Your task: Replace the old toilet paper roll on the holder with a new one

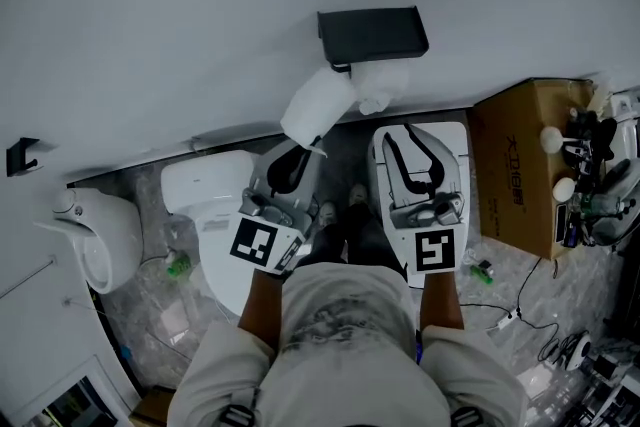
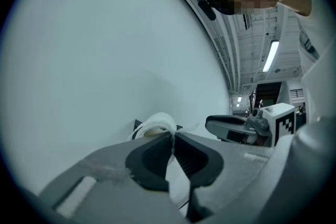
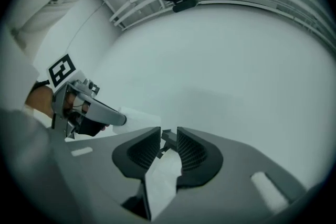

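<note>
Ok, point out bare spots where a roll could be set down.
Free: the toilet, its white top at left, and the left part of the cardboard box top. Crowded: the box's right edge, with cables and gear; plastic wrappers litter the floor beside the toilet.

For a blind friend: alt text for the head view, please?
Seen from above, a person aims the left tongs, pinching a white toilet paper roll, and the right tongs at a black holder on a white wall.
</note>
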### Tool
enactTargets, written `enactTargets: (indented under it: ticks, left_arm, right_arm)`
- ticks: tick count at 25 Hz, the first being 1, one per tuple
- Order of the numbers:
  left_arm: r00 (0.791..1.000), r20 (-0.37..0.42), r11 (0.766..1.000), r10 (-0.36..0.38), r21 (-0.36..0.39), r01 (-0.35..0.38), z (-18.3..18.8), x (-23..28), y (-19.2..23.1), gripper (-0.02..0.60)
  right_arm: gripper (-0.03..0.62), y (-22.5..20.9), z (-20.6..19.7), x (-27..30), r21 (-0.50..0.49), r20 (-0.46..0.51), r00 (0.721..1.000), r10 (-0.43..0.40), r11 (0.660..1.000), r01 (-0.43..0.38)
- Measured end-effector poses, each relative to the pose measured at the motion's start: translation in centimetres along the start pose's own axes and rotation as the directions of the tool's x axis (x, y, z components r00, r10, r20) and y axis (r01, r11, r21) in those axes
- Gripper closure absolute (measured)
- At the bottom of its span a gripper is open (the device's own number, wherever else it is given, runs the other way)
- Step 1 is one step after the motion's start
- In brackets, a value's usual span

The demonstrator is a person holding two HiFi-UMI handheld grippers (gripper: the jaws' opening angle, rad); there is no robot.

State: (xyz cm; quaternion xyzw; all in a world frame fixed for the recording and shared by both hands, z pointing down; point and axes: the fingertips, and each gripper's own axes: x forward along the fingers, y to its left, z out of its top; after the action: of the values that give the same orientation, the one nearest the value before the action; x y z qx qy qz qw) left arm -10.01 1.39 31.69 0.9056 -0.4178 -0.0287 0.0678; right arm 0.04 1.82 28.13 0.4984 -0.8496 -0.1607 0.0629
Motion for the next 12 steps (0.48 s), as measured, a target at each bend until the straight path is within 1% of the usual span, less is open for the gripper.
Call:
enactTargets:
  ticks: [2, 6, 10, 12]
  left_arm:
    - [1.000, 0.011, 1.000, -0.005, 0.012, 0.005, 0.7, 0.1, -0.2, 0.563]
    - [1.000, 0.014, 0.999, -0.017, 0.029, 0.017, 1.6, 0.1, -0.5, 0.563]
    - [0.999, 0.014, 0.999, -0.030, 0.039, 0.029, 2.0, 0.1, -0.7, 0.563]
    - [0.999, 0.011, 0.998, -0.036, 0.044, 0.036, 2.1, 0.0, -0.8, 0.563]
  right_arm:
    - [0.520, -0.7, 0.5, -0.4, 0.047, 0.015, 1.000, -0.015, 0.999, 0.014]
    - [0.555, -1.7, 1.3, -1.1, 0.126, 0.043, 0.998, -0.039, 0.991, 0.034]
    - [0.586, -2.0, 1.4, -1.6, 0.159, 0.042, 0.998, -0.056, 0.986, 0.048]
    - [0.591, -2.1, 1.3, -1.8, 0.169, 0.036, 0.997, -0.064, 0.984, 0.057]
